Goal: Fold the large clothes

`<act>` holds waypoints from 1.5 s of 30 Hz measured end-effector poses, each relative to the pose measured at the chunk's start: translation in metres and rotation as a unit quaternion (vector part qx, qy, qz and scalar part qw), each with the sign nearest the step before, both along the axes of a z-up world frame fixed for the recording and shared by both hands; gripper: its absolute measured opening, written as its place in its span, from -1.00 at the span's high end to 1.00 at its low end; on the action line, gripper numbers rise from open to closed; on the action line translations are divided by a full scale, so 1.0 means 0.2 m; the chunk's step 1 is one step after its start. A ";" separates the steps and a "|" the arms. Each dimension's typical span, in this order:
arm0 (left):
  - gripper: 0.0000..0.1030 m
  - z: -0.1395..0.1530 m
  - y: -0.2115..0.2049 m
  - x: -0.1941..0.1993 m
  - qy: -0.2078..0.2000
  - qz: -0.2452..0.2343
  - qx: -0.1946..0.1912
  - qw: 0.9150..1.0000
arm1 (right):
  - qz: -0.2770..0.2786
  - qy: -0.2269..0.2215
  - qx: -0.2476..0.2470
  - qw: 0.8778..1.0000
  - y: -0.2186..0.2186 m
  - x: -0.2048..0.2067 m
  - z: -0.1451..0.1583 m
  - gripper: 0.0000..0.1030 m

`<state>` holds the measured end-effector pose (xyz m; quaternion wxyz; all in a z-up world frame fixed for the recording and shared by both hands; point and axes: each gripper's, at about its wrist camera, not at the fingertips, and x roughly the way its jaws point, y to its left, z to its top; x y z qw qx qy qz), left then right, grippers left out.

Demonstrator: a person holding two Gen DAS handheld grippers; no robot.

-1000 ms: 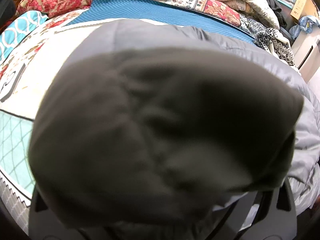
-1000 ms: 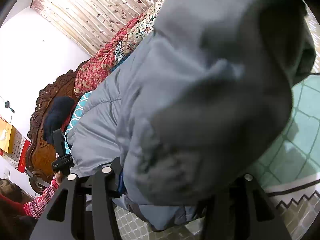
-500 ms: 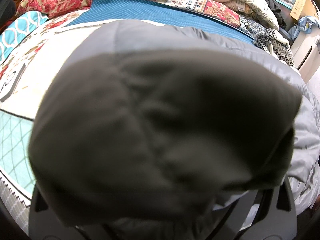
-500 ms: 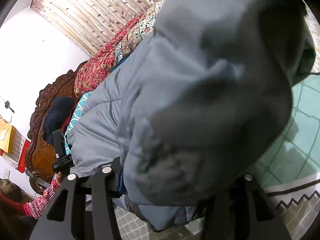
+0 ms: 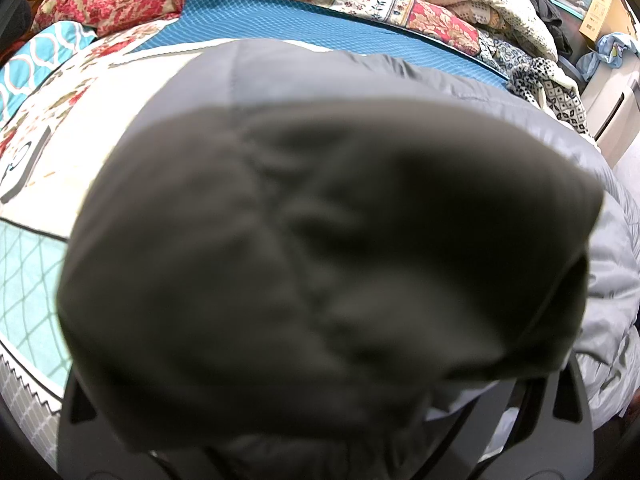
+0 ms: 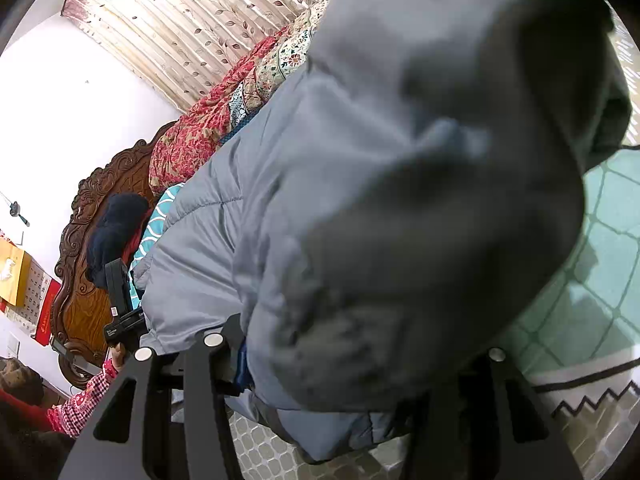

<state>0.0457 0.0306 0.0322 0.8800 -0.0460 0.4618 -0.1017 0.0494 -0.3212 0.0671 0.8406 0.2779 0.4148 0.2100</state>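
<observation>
Most of the left wrist view is swallowed by a blurry dark fold of the grey puffer jacket [image 5: 320,240], bunched right up against the lens. The left gripper [image 5: 324,456] is mostly buried under it; only dark frame bits are seen at the bottom edge, so how wide its jaws stand can't be told, though fabric seems to be caught there. Same story on the right: the right gripper [image 6: 340,392] is hidden under the jacket [image 6: 360,200], which fills the centre and upper right, and its fingertips are covered, so its grip can't be made out either. The patterned bedspread [image 5: 28,280] is seen at lower left. Nothing noticeable has changed from the earlier frames.
</observation>
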 end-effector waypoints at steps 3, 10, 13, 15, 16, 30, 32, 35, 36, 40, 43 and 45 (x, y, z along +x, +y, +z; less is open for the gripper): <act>-0.87 0.00 0.00 0.00 0.000 0.000 0.000 1.000 | 0.000 0.000 0.000 1.000 0.00 0.00 0.00 0.51; -0.87 0.00 0.00 0.00 0.000 0.000 0.000 1.000 | 0.000 0.000 0.000 1.000 0.00 0.00 0.00 0.51; -0.87 0.00 0.00 0.00 0.000 0.000 0.000 1.000 | 0.000 0.000 0.000 1.000 0.00 0.00 0.00 0.51; -0.87 0.00 0.00 0.00 0.000 0.000 0.000 1.000 | 0.000 0.000 0.000 1.000 0.00 0.00 -0.01 0.51; -0.87 0.00 0.00 0.00 0.000 0.000 0.000 1.000 | 0.000 0.000 0.000 1.000 0.00 0.00 0.00 0.51; -0.87 0.00 0.00 -0.01 -0.004 -0.001 -0.004 1.000 | 0.001 0.000 -0.003 1.000 0.00 0.00 0.02 0.51; -0.87 0.00 0.00 -0.01 -0.005 -0.001 -0.005 1.000 | 0.001 0.000 -0.003 1.000 0.00 0.00 0.02 0.51; -0.87 0.00 -0.01 -0.01 -0.005 -0.001 -0.005 1.000 | 0.001 0.000 -0.003 1.000 0.00 0.00 0.02 0.51; -0.87 0.00 -0.01 -0.01 -0.005 -0.001 -0.005 1.000 | 0.001 0.000 -0.003 1.000 0.00 0.00 0.02 0.51; -0.87 0.00 0.00 -0.01 -0.005 -0.001 -0.005 1.000 | 0.001 0.000 -0.002 1.000 -0.01 -0.01 0.03 0.51; -0.87 0.00 0.00 -0.01 -0.005 -0.001 -0.005 1.000 | 0.001 0.000 -0.002 1.000 -0.01 -0.01 0.03 0.51; -0.87 0.00 0.00 -0.01 -0.005 -0.001 -0.005 1.000 | 0.001 0.000 -0.002 1.000 -0.01 -0.01 0.03 0.51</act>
